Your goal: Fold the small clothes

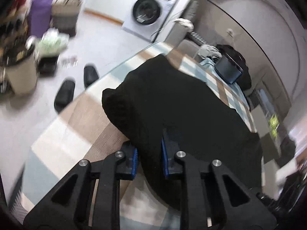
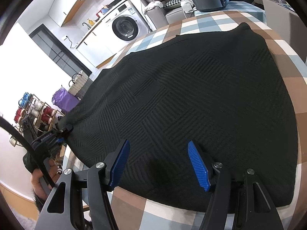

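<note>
one checked tablecloth [image 2: 220, 19], washing machine [image 2: 124, 26] beyond

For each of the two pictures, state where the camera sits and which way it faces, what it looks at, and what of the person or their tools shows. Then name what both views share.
Left wrist: on the left gripper, angled down over a table edge at the black knit garment pinched between its pads.
Right wrist: on the right gripper, angled down across the spread garment; jaws open above it; the left gripper and a hand show at left.
Shared: garment, checked tablecloth, washing machine.
</note>
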`<state>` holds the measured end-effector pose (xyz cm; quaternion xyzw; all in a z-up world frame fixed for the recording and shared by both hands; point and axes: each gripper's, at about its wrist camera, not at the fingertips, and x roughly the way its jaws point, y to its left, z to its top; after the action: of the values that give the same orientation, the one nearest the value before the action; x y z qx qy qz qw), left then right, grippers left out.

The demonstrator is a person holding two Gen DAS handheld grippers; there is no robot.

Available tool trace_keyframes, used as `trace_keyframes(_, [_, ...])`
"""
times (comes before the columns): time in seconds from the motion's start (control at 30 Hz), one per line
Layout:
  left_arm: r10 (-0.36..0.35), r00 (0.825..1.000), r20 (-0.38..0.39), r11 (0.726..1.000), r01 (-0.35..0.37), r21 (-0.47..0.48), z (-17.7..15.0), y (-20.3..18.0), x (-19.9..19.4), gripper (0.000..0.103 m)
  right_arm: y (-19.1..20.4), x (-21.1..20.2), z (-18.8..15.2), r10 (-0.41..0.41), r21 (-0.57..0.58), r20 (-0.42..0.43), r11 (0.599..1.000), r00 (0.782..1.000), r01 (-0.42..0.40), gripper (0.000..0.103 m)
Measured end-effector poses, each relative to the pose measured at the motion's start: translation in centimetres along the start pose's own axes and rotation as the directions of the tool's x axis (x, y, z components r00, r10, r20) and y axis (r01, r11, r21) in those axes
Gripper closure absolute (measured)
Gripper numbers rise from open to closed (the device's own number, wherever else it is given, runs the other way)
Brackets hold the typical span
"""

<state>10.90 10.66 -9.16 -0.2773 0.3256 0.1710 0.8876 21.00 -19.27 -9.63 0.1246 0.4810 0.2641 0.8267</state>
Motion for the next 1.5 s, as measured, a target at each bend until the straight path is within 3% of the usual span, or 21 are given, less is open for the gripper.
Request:
trace_keyframes(0.13, [-0.043,0.996,0.084,0.969,0.021,0.247,0.9,-6.5,-1.3,0.087,-0.2,-0.9,-0.1,0.000,0.010,0.024,1.000,1.000,0.000,0.038])
trace_keyframes(0.23, [-0.160,0.983,0.092,0.890,0.103,0.444,0.3,-12.5,-2.4,0.087,-0.7,-1.7,-0.1,-0.005,0.026,0.045,1.000,0.999,0.004,0.038])
trace_keyframes(0.27, [-0.211,0.975,0.069,0.846,0.147,0.513,-0.6,-14.7,-2.7,0.087,-1.1,-2.2,-0.1,-0.015,0.039,0.058,0.999,0.998,0.012,0.038])
trace_keyframes(0.33, [-0.287,0.958,-0.025,0.741,0.238,0.628,-3.2,-18.3,-2.5,0.087,-1.8,-3.1,-0.2,-0.026,0.064,0.078,0.998,0.997,0.021,0.038])
trace_keyframes(0.4, [-0.322,0.937,-0.136,0.654,0.324,0.684,-5.6,-20.4,-1.7,0.086,-2.7,-4.0,-0.3,-0.050,0.089,0.099,0.995,0.994,0.041,0.037])
trace_keyframes(0.47, [-0.341,0.894,-0.289,0.601,0.444,0.665,-7.7,-21.3,-0.3,0.084,-3.4,-4.6,-0.5,-0.071,0.110,0.109,0.992,0.992,0.059,0.036])
trace_keyframes(0.53, [-0.352,0.860,-0.371,0.587,0.511,0.628,-8.5,-21.0,0.4,0.081,-4.4,-5.2,-0.6,-0.093,0.136,0.115,0.988,0.989,0.077,0.036])
trace_keyframes(0.63, [-0.389,0.827,-0.406,0.599,0.562,0.570,-7.7,-19.8,0.2,0.059,-5.4,-6.2,-0.7,-0.114,0.160,0.123,0.983,0.986,0.094,0.036])
trace_keyframes(0.7, [-0.414,0.825,-0.386,0.624,0.566,0.539,-6.7,-18.8,-0.3,0.041,-5.9,-6.7,-0.6,-0.099,0.174,0.129,0.982,0.987,0.076,0.036])
trace_keyframes(0.73, [-0.426,0.824,-0.374,0.636,0.567,0.523,-6.3,-18.3,-0.5,0.040,-6.0,-6.9,-0.5,-0.089,0.179,0.132,0.982,0.987,0.065,0.036])
trace_keyframes(0.8, [-0.433,0.834,-0.341,0.673,0.551,0.493,-4.9,-17.7,-0.7,0.038,-6.2,-7.2,-0.1,-0.049,0.189,0.139,0.982,0.989,0.022,0.036])
trace_keyframes(0.87, [-0.404,0.864,-0.300,0.730,0.502,0.464,-3.7,-16.4,-0.9,0.036,-6.0,-7.1,0.4,-0.002,0.190,0.138,0.981,0.990,-0.025,0.036])
trace_keyframes(0.97, [-0.359,0.895,-0.266,0.804,0.441,0.399,-1.6,-13.1,-0.6,0.036,-5.2,-5.8,0.9,0.086,0.194,0.109,0.975,0.990,-0.106,0.036])
trace_keyframes(1.1, [-0.294,0.922,-0.254,0.861,0.371,0.349,-0.4,-9.9,0.9,0.036,-4.2,-3.2,0.8,0.121,0.177,0.055,0.976,0.991,-0.129,0.037])
trace_keyframes(1.17, [-0.263,0.930,-0.259,0.879,0.341,0.333,-0.1,-8.5,1.6,0.036,-4.1,-1.8,1.3,0.112,0.175,0.034,0.978,0.993,-0.116,0.041])
trace_keyframes(1.23, [-0.248,0.931,-0.269,0.889,0.329,0.319,-0.3,-7.8,2.4,0.035,-4.0,-0.1,2.0,0.097,0.160,0.016,0.982,0.995,-0.098,0.054])
trace_keyframes(1.3, [-0.236,0.932,-0.276,0.897,0.318,0.308,-0.3,-6.9,2.9,0.036,-3.6,1.2,2.8,0.069,0.136,0.013,0.988,0.998,-0.070,0.092])
trace_keyframes(1.33, [-0.234,0.931,-0.279,0.897,0.317,0.307,-0.9,-7.4,3.2,0.036,-3.2,1.4,3.2,0.064,0.121,0.011,0.991,0.998,-0.065,0.098])
trace_keyframes(1.4, [-0.227,0.933,-0.279,0.899,0.311,0.310,-1.1,-7.7,3.7,0.036,-2.1,0.1,3.7,0.108,0.070,0.085,0.991,0.990,-0.114,0.099])
trace_keyframes(1.43, [-0.226,0.933,-0.279,0.897,0.311,0.313,-1.4,-8.2,3.6,0.036,-1.4,-0.8,3.9,0.088,0.039,0.124,0.995,0.988,-0.093,0.099])
trace_keyframes(1.5, [-0.229,0.929,-0.292,0.892,0.320,0.320,-1.8,-8.5,4.2,0.035,-1.7,-1.1,4.1,0.018,0.054,0.119,0.998,0.993,-0.025,0.098])
